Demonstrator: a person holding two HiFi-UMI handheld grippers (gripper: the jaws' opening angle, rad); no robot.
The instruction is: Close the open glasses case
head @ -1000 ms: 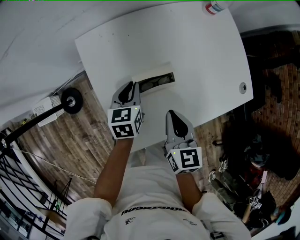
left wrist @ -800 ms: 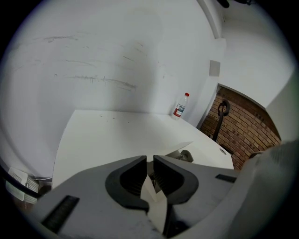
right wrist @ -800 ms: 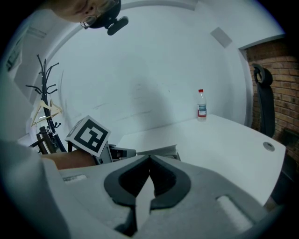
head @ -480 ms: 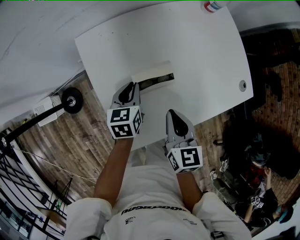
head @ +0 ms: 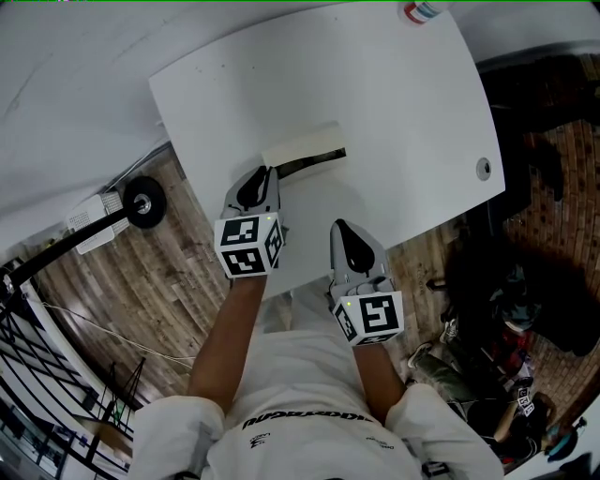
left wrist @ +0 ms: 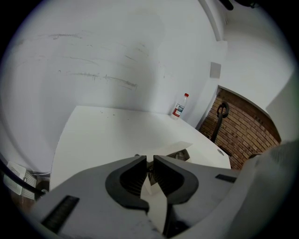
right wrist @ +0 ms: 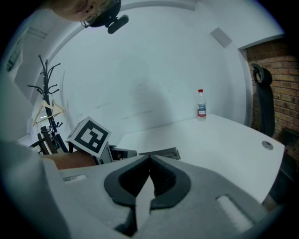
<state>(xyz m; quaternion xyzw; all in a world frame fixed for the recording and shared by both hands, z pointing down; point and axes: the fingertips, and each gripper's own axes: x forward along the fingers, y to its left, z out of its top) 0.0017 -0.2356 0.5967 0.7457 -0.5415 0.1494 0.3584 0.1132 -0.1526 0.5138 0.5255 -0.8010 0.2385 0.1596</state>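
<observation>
The beige glasses case [head: 303, 148] lies near the middle of the white table [head: 403, 94], its lid tilted low over a narrow dark slit along the near side. My left gripper [head: 266, 171] points at the case's left end, tips right against it. In the left gripper view the jaws [left wrist: 150, 160] stand almost together with a thin gap, and the case [left wrist: 180, 150] lies just past them. My right gripper [head: 339, 225] hovers over the table's near edge, shut and empty; in its view the case [right wrist: 159, 152] sits beyond the tips [right wrist: 149, 157].
A water bottle [head: 424, 11] stands at the table's far edge, also in the gripper views [left wrist: 179, 107] [right wrist: 201, 105]. A cable hole [head: 484, 169] sits near the right edge. Wooden floor, a wheeled stand [head: 141, 200] and clutter surround the table.
The case's lid has dropped: a second ago the glasses showed inside, now only a thin dark slit remains. Both grippers have hardly moved.
</observation>
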